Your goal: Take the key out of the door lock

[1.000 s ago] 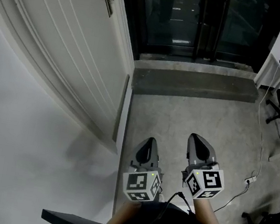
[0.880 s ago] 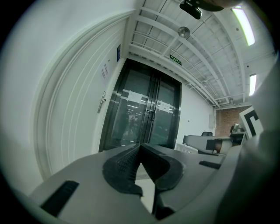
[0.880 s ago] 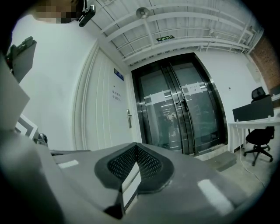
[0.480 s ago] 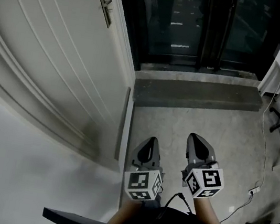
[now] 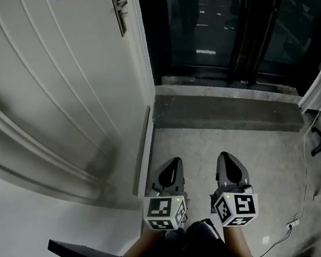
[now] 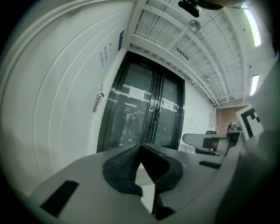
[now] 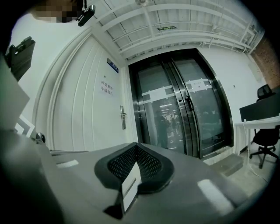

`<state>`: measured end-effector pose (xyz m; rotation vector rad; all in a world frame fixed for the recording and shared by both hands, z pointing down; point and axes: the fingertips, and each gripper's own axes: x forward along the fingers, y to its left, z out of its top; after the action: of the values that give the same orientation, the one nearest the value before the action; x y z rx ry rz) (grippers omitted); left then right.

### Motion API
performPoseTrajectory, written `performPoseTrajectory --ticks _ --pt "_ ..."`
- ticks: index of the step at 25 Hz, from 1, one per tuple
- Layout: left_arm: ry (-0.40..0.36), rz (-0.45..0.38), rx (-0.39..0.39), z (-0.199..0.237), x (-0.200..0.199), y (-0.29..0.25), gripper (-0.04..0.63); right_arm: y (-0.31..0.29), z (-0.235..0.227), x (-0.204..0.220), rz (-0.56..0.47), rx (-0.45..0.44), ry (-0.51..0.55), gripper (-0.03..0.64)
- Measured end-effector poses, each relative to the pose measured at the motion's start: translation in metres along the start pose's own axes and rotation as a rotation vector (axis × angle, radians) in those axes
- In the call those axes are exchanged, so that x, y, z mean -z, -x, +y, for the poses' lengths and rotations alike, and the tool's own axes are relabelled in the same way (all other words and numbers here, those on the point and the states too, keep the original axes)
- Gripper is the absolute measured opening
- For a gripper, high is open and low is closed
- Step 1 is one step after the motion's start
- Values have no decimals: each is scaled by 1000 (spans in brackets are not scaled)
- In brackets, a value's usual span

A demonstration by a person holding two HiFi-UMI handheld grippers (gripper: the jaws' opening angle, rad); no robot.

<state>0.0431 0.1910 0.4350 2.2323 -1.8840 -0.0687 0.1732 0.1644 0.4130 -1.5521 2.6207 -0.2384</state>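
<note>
**Both grippers closed and empty, lock far ahead on the left**

The left gripper [image 6: 139,148] has its jaws pressed together with nothing between them. The right gripper [image 7: 136,146] is the same, its tips meeting and empty. The two are held low and side by side, near the person's body, over the concrete floor [image 5: 226,136].

The lock plate [image 5: 117,9] with its lever handle [image 5: 123,4] sits far off on the left, on the white door [image 5: 53,76], beside dark glass doors [image 5: 208,23]. The key is too small to make out in any view; presumably it sits in the lock under the handle.

I judge it light, stiff and smooth, so it may slip. It is best pinched across its flat head and drawn straight out so that it does not bind.
</note>
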Motion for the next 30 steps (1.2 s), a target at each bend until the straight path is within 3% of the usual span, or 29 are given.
performPoseTrajectory --ticks 11,30 --pt "15 11 -49 25 4 -70 0 -77 -32 11 24 -29 -14 0" --pt "37 -61 -212 49 -51 -295 0 -293 -143 -34 44 -216 19 0"
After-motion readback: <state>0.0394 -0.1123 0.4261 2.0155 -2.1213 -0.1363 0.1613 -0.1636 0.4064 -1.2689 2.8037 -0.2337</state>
